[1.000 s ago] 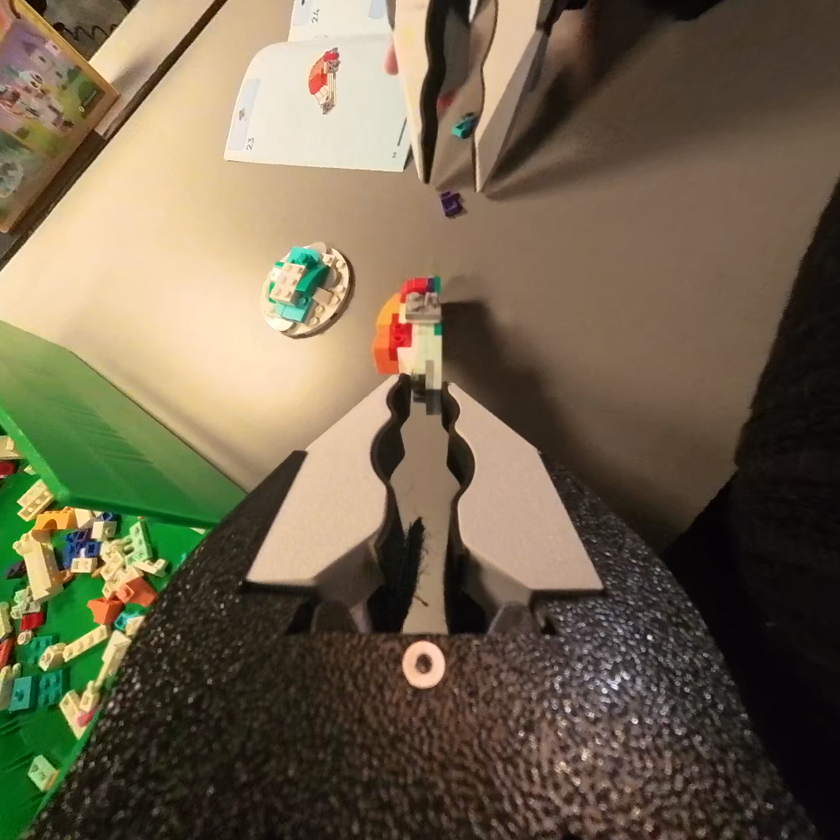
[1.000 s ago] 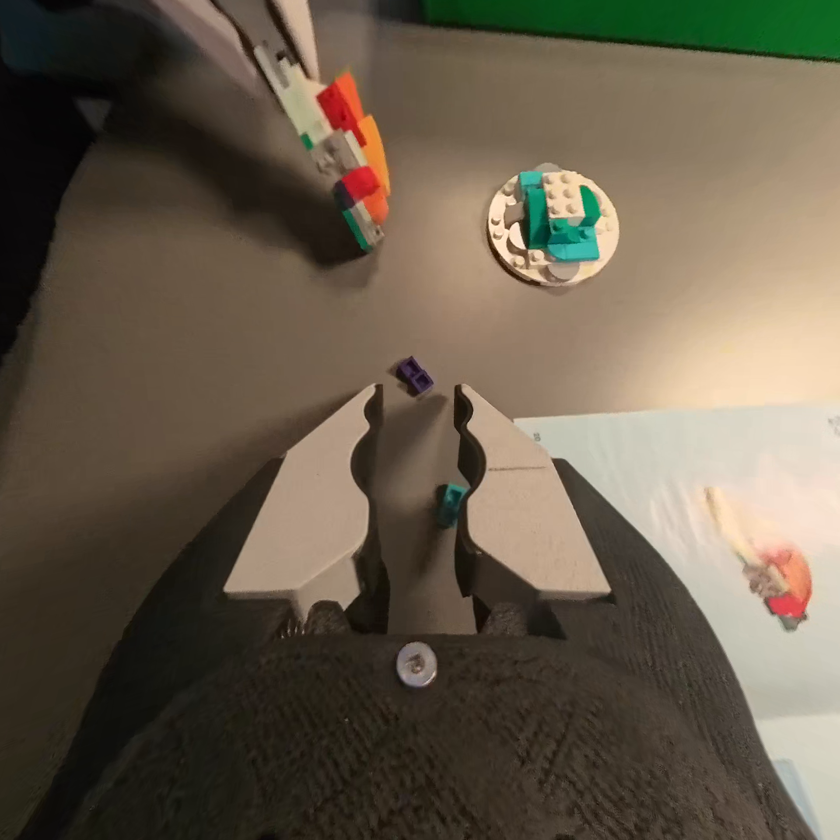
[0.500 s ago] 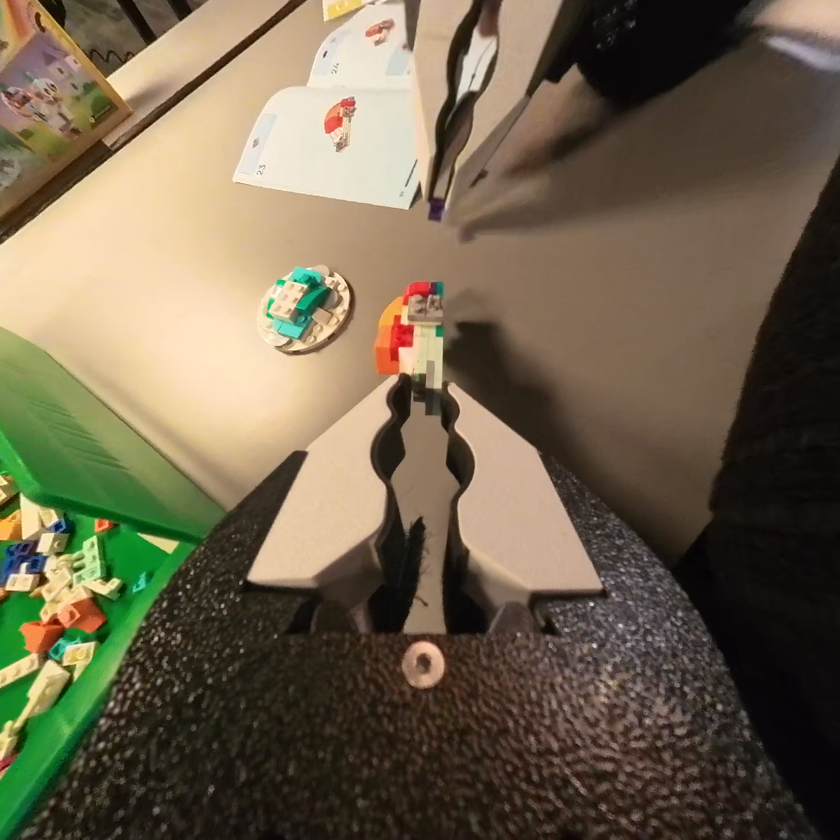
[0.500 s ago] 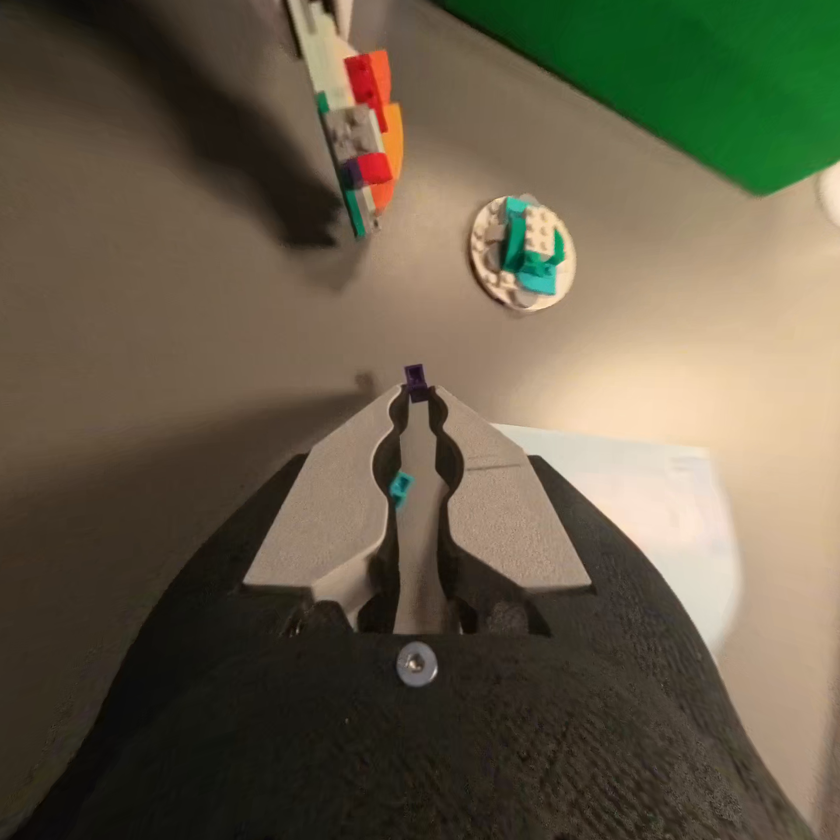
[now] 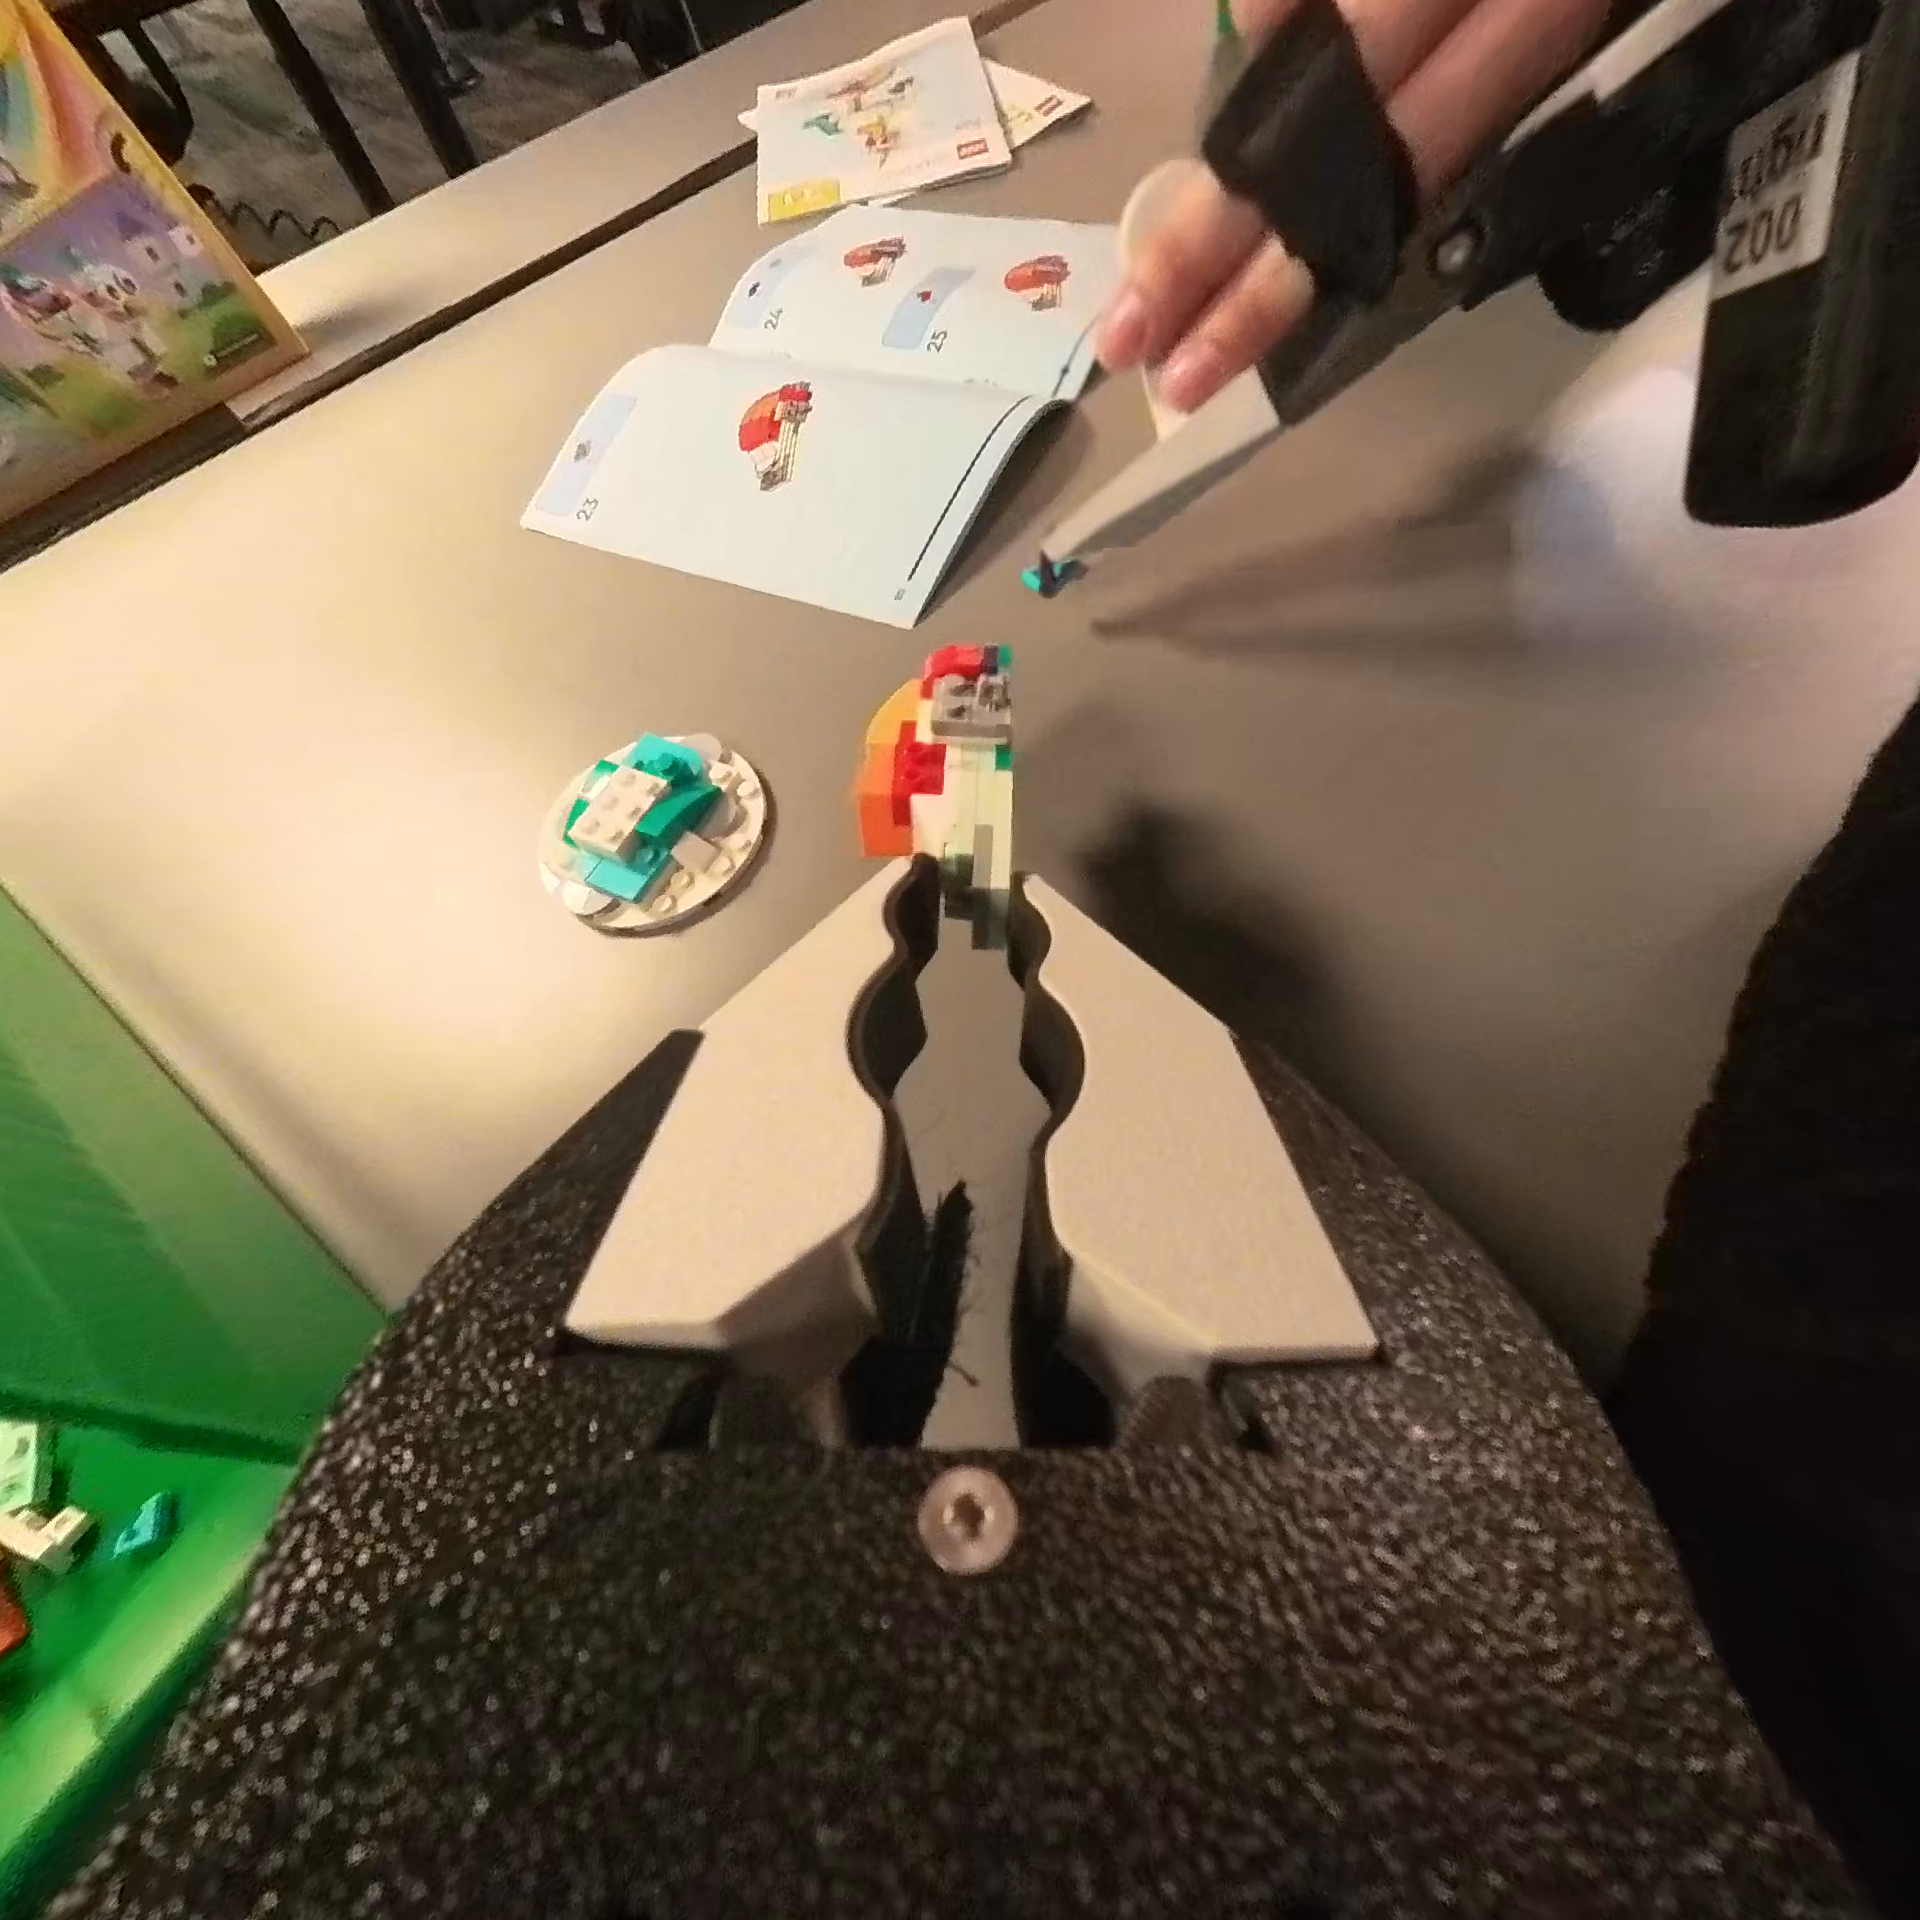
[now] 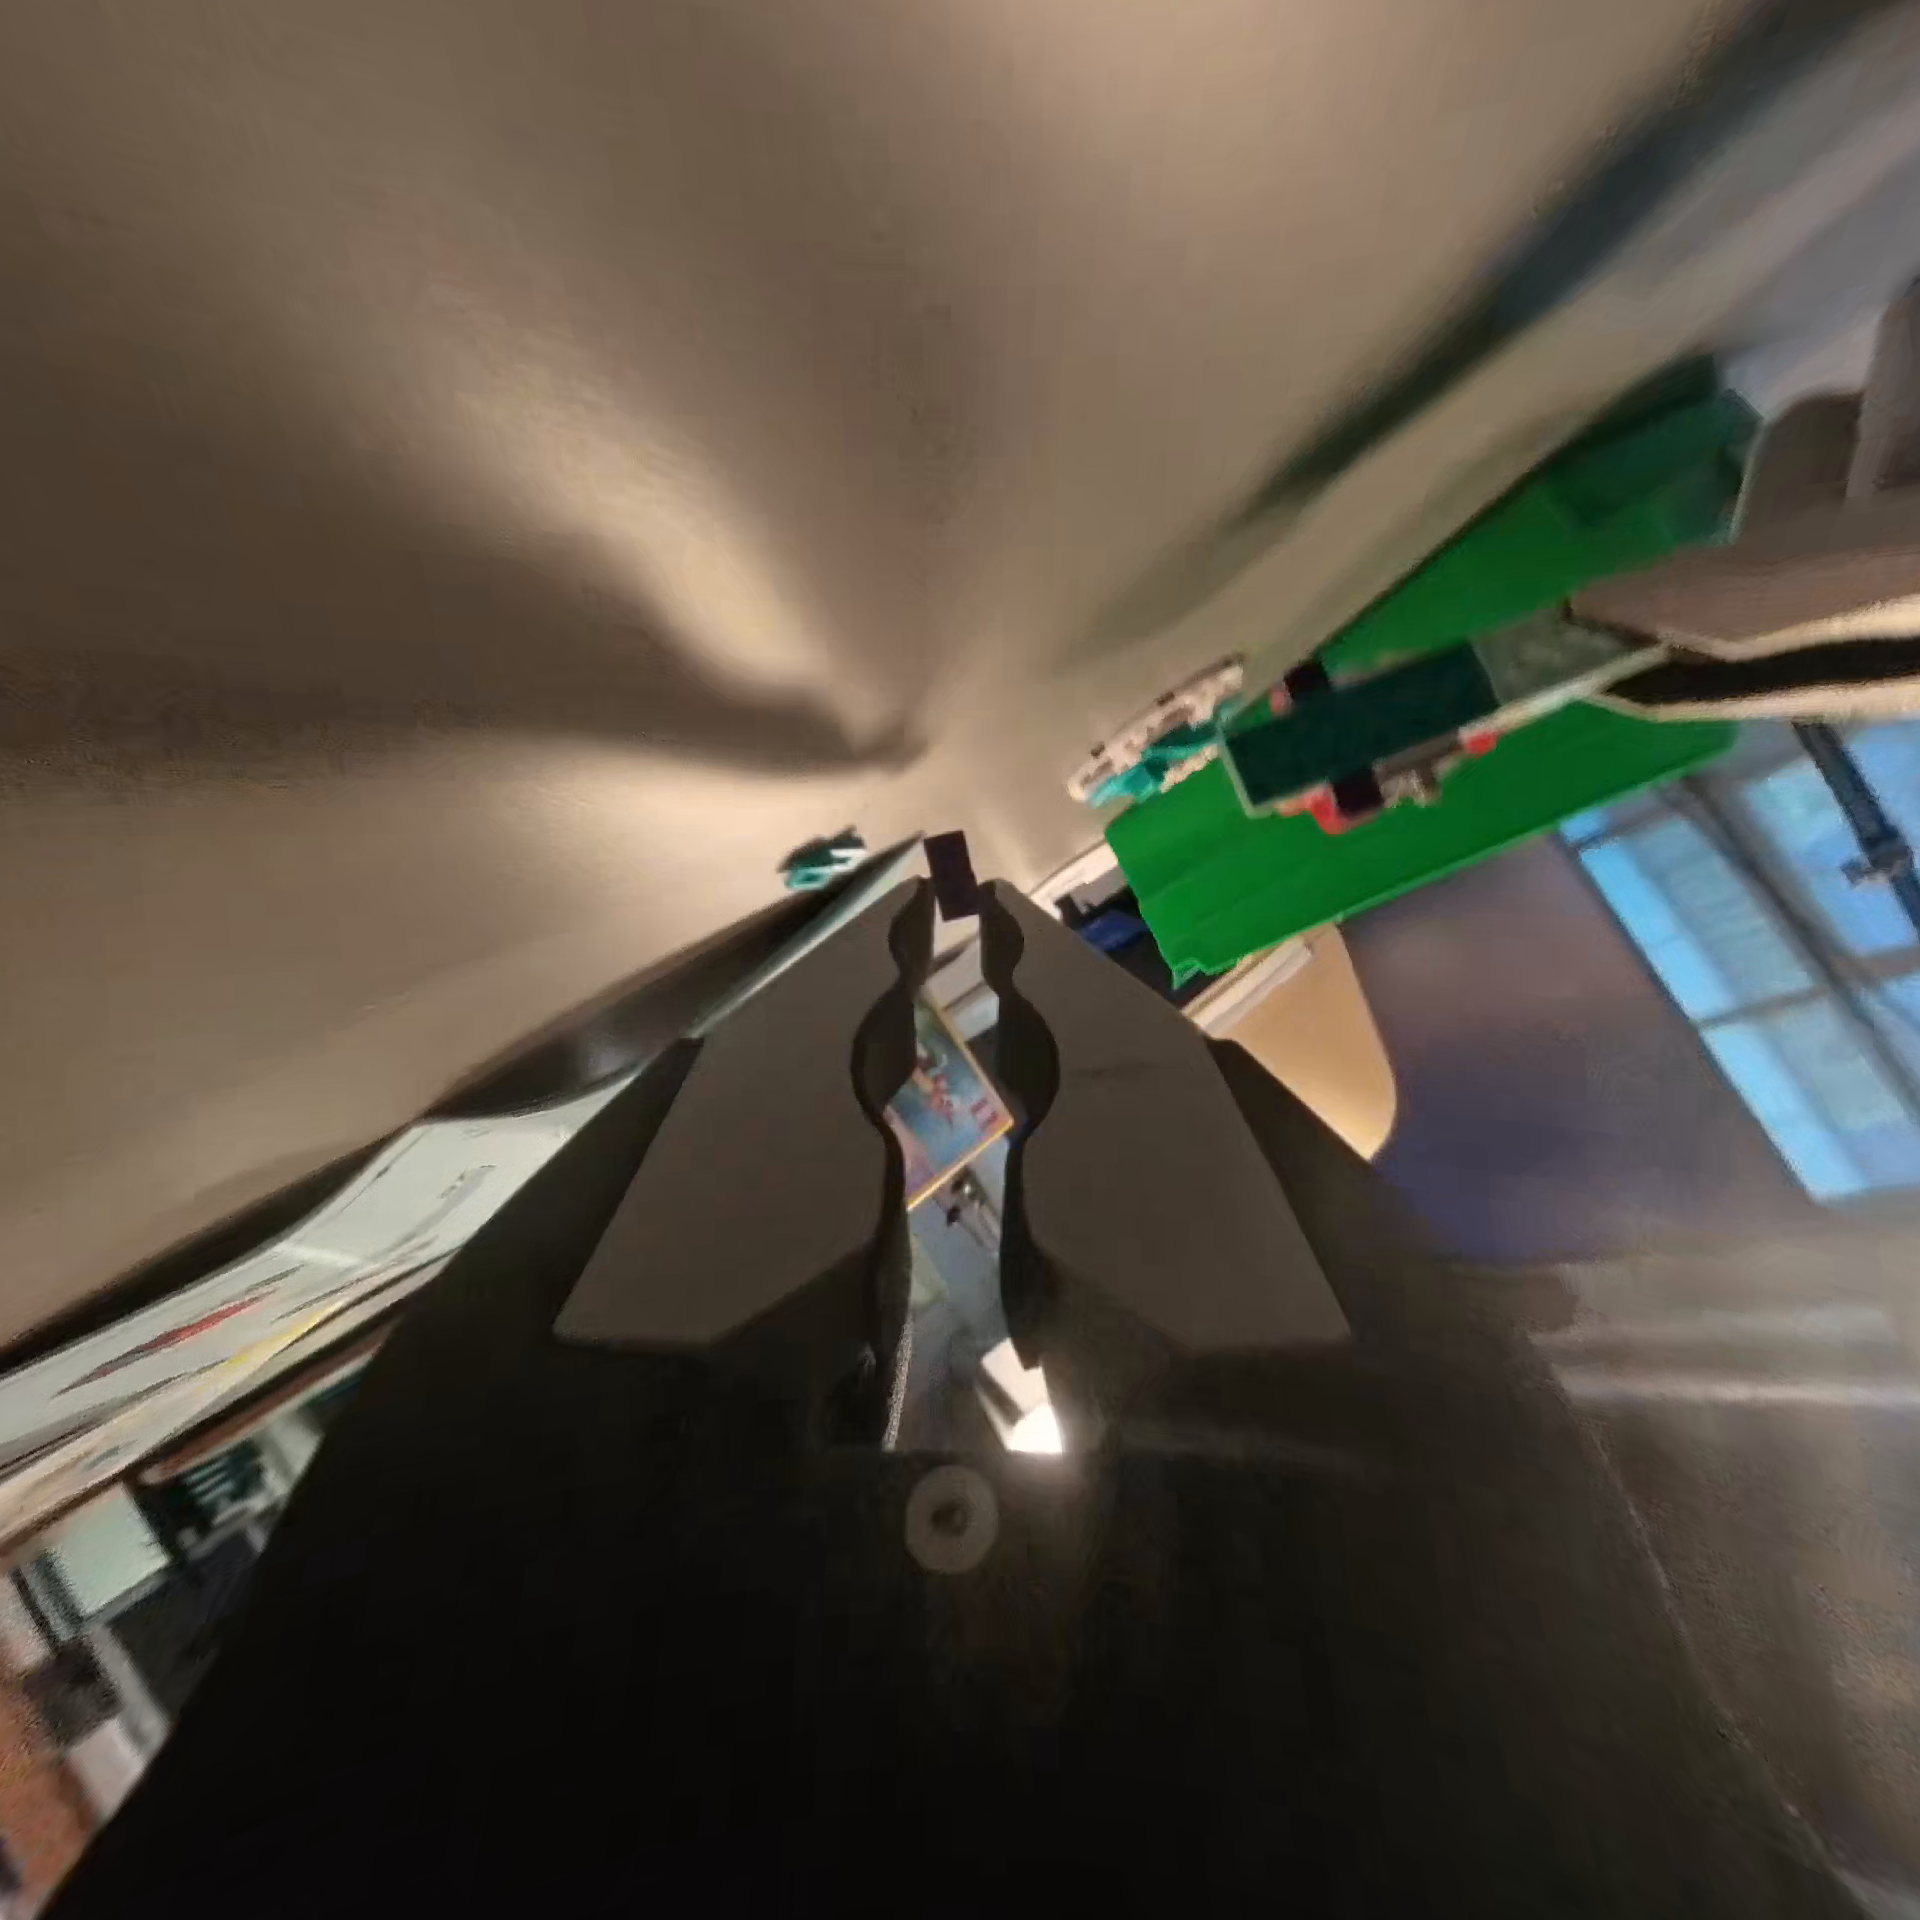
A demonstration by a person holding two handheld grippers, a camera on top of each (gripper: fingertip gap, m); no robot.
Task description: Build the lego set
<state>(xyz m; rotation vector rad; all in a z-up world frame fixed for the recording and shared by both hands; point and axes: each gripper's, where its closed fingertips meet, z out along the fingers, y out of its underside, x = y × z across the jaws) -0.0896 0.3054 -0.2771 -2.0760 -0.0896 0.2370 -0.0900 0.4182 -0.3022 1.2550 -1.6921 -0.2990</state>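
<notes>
My left gripper (image 5: 971,896) is shut on the white and green end of a small lego build (image 5: 961,769) with red and orange bricks, held above the grey table (image 5: 312,675). My right gripper (image 6: 951,896) is shut on a small dark purple brick (image 6: 954,871) at its tips. In the left wrist view the right gripper (image 5: 1062,551) hangs tilted just beyond the build, held by a hand. A loose teal piece (image 5: 1037,578) lies on the table under it. A round white plate with teal bricks (image 5: 655,826) sits left of the build.
An open instruction booklet (image 5: 831,457) lies beyond the plate, with a second booklet (image 5: 883,125) behind it. A green tray (image 5: 125,1143) with loose bricks (image 5: 42,1548) is at the left. A set box (image 5: 114,281) stands at the far left. The right wrist view is blurred and steeply tilted. The tips of one gripper are about 12 cm away from the tips of the other.
My right gripper shut on the purple brick, lifted it off the table and swung to a steep tilt. The teal piece stayed on the table. My left gripper kept its hold on the build.
</notes>
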